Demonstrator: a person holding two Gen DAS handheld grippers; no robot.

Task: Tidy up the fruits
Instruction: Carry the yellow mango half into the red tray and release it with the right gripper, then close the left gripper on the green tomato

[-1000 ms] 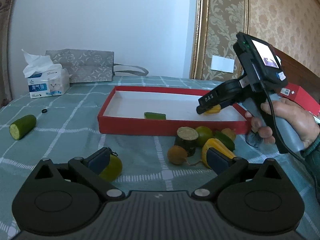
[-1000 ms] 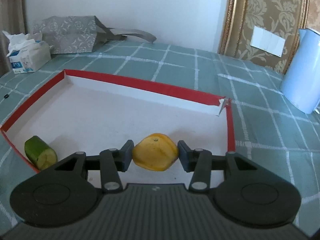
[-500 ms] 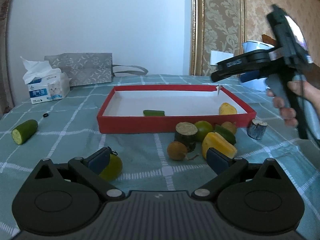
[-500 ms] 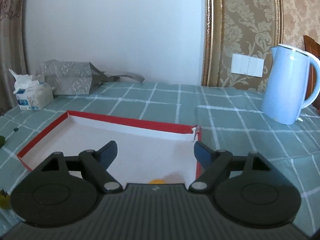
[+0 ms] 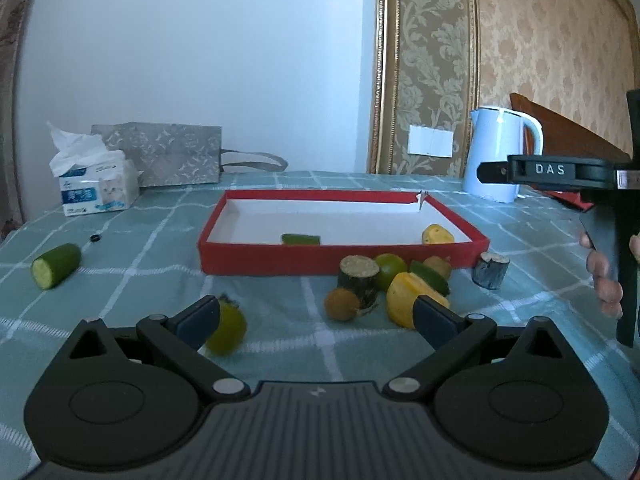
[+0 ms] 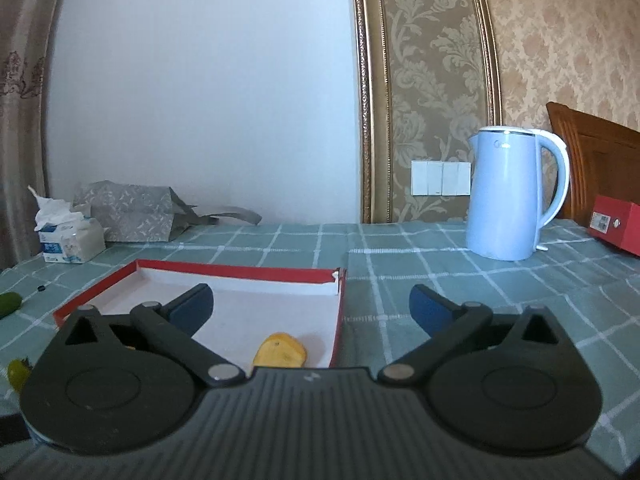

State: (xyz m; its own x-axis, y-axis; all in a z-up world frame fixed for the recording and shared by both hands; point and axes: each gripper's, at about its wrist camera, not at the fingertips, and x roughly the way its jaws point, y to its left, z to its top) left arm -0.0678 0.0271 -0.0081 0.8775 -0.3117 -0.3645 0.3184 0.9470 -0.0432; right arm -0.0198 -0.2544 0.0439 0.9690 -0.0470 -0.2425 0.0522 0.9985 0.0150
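Note:
A red tray [image 5: 280,258] with a white floor holds a yellow fruit piece [image 5: 437,235] at its right and a green cucumber piece [image 5: 300,239] near its front wall. In front of it lies a pile: a dark stump-like piece [image 5: 357,276], a lime [image 5: 391,270], a yellow piece [image 5: 404,294], a brown round fruit [image 5: 341,304]. A green-yellow fruit [image 5: 228,330] lies by my left finger. My left gripper [image 5: 316,314] is open and empty above the table. My right gripper [image 6: 310,304] is open and empty, raised over the tray's right edge [image 6: 340,320]; the yellow piece [image 6: 280,354] lies below it.
A cucumber half [image 5: 56,266] lies at the far left. A tissue pack [image 5: 96,188] and a grey bag [image 5: 168,152] stand at the back left. A blue kettle [image 6: 508,196] stands at the back right, a red box [image 6: 618,228] beyond it. A small grey stump [image 5: 490,274] sits right of the tray.
My right gripper opened, left the yellow piece in the tray, then rose and drew back to the right. My left gripper stayed open and tipped up slightly.

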